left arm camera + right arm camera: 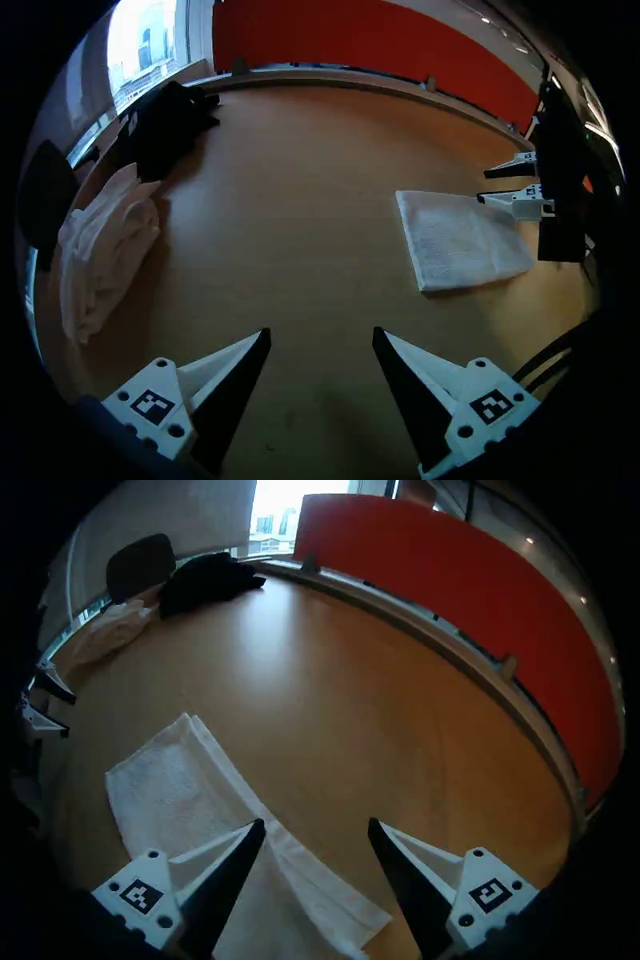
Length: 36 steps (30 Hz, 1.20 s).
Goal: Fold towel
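On the light-brown wooden tabletop, right of centre in the left gripper view: flat folded white terry towel, right hand-held gripper at its far right corner. Well apart, at the left edge: crumpled heap of white cloths; behind it, bundled black garment. Beyond the far rim: long red partition panel. Nearest, over bare wood: left hand-held gripper.
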Motion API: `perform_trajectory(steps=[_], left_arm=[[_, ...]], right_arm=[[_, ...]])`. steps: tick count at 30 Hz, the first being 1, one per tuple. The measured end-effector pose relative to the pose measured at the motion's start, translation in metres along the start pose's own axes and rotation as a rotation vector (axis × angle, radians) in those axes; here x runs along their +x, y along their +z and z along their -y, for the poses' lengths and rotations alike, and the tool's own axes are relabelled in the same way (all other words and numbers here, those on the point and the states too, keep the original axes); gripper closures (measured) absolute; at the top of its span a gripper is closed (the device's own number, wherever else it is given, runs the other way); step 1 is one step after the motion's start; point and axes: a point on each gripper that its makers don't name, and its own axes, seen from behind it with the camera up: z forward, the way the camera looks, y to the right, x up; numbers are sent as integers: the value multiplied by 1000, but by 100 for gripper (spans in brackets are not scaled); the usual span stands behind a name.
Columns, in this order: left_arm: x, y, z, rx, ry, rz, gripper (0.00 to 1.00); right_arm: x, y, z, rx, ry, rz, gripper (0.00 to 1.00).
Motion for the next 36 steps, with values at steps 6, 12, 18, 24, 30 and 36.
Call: perform_trajectory(steps=[6,12,18,24,30,36], left_arm=[[-2,-4,1,1,-4,-4,6],[-3,-6,0,2,-2,-4,6],[-3,-8,-2,0,-1,-7,6],[-4,-9,-2,0,4,-8,6],[-5,-9,-4,0,13,-8,6],[-4,-10,-6,-2,19,-10,6]], right_arm=[[2,0,-4,-2,1,2,0],[5,-4,-1,1,16,-10,0],[-2,-15,10,11,45,-20,0],[-17,-29,22,14,69,-24,0],[-34,-45,29,9,85,-21,0],[-52,-60,33,3,103,-14,0]])
